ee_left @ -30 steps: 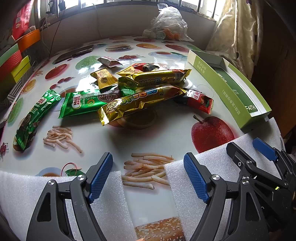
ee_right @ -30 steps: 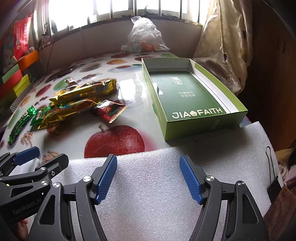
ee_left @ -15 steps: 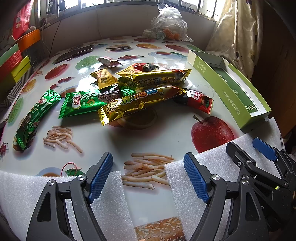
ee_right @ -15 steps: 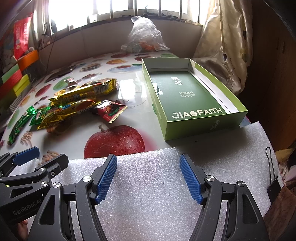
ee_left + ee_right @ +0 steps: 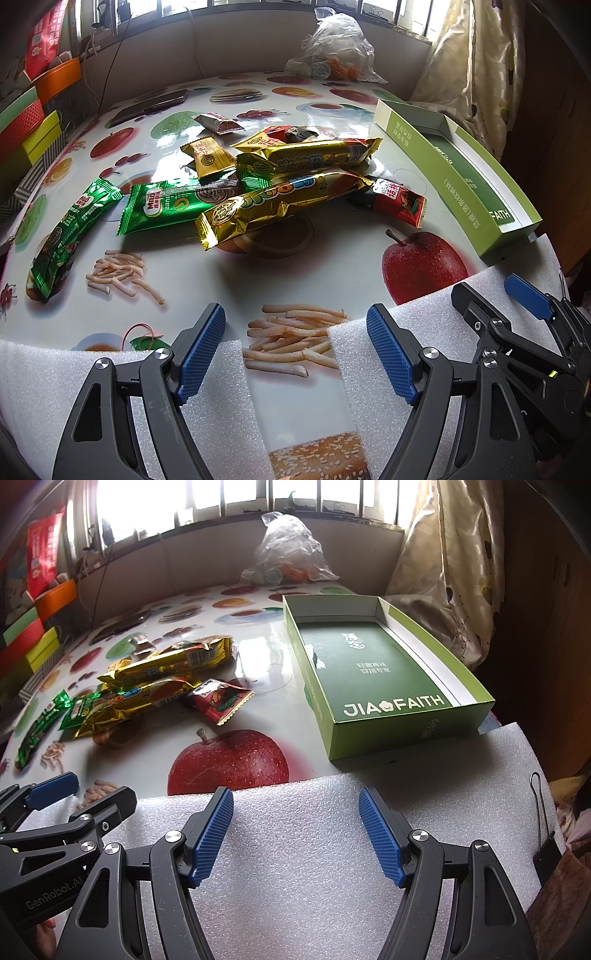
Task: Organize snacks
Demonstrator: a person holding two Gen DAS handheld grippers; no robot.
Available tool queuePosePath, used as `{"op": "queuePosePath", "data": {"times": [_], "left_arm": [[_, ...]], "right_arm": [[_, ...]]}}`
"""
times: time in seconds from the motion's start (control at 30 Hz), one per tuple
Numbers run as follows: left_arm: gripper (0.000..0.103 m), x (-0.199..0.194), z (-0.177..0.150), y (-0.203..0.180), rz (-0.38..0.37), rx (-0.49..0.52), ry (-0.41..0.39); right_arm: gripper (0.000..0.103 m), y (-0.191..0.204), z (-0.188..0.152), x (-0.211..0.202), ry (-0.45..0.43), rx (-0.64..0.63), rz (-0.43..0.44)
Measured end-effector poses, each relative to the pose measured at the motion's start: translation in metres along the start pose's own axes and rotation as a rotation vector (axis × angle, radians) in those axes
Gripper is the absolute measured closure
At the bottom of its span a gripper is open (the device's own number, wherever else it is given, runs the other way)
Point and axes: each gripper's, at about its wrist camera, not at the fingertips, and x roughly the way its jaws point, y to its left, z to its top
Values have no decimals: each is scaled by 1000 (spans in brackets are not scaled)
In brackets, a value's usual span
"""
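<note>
Both the left gripper and the right gripper hover with blue-padded jaws spread wide and nothing between them, above white foam sheets at the near edge of the fruit-printed table. The pile of gold, green and red foil snack packets lies mid-table, well ahead of the left gripper. The shallow green cardboard box sits apart from the pile, on its right, open side up.
</note>
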Motion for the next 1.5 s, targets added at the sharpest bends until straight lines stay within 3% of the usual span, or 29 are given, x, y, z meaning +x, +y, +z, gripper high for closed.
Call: {"op": "queuePosePath", "data": {"times": [1.13, 1.33, 1.5], "left_arm": [[24, 2, -1, 2, -5, 1, 5], [24, -4, 1, 8, -41, -19, 14], [24, -18, 6, 16, -56, -26, -34]], "right_arm": [[32, -1, 0, -4, 1, -2, 0], [32, -1, 2, 0, 12, -20, 9], [32, -2, 10, -8, -15, -32, 30]]}}
